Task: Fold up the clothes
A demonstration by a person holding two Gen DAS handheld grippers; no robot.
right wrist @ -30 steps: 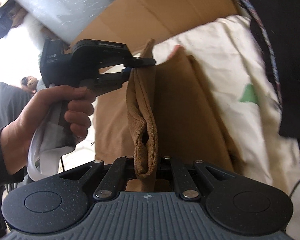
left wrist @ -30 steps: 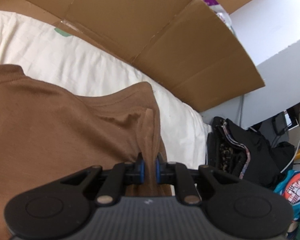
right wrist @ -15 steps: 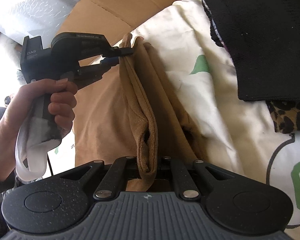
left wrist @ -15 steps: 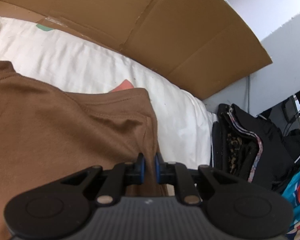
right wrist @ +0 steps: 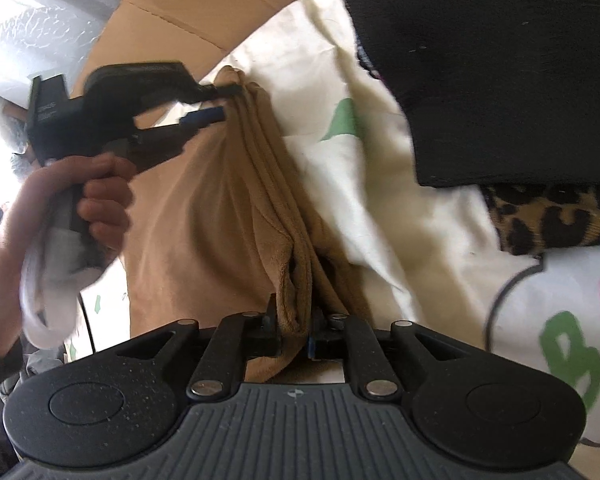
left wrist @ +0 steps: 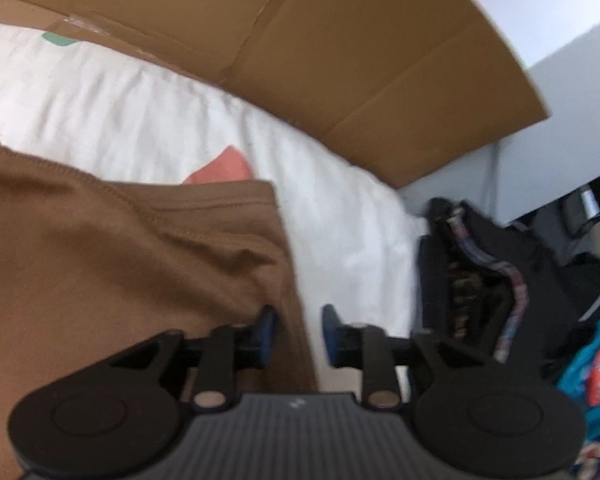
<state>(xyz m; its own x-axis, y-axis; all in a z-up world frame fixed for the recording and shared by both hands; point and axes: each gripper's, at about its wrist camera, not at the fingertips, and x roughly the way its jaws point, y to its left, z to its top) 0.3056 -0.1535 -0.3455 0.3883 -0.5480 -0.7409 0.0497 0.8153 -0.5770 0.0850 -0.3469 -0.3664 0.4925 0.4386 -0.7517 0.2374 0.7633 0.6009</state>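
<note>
Brown shirt lies folded on the white sheet of the bed, its stitched hem running across my left wrist view and its folded edge pointing toward the bed's far edge, where flattened cardboard stands. My left gripper has its jaws parted: one blue pad rests against the shirt's side edge, the other sits over bare sheet, and nothing is clamped between them. The view is blurred, so I cannot tell whether that pad presses the cloth or only touches it.

From my right wrist view, the right gripper has its jaws closed on a bunched fold of the shirt, several layers stacked upright between the fingers. The fold runs away from me to the left gripper, held by my left hand, with its jaws apart on either side of the fold's far end.

Beside the shirt, toward the bed's right edge, sits a black garment on top of a leopard-print piece. A green shape is printed on the sheet between shirt and black garment. In the left view, a dark pile of clothes sits just past the bed's corner.
</note>
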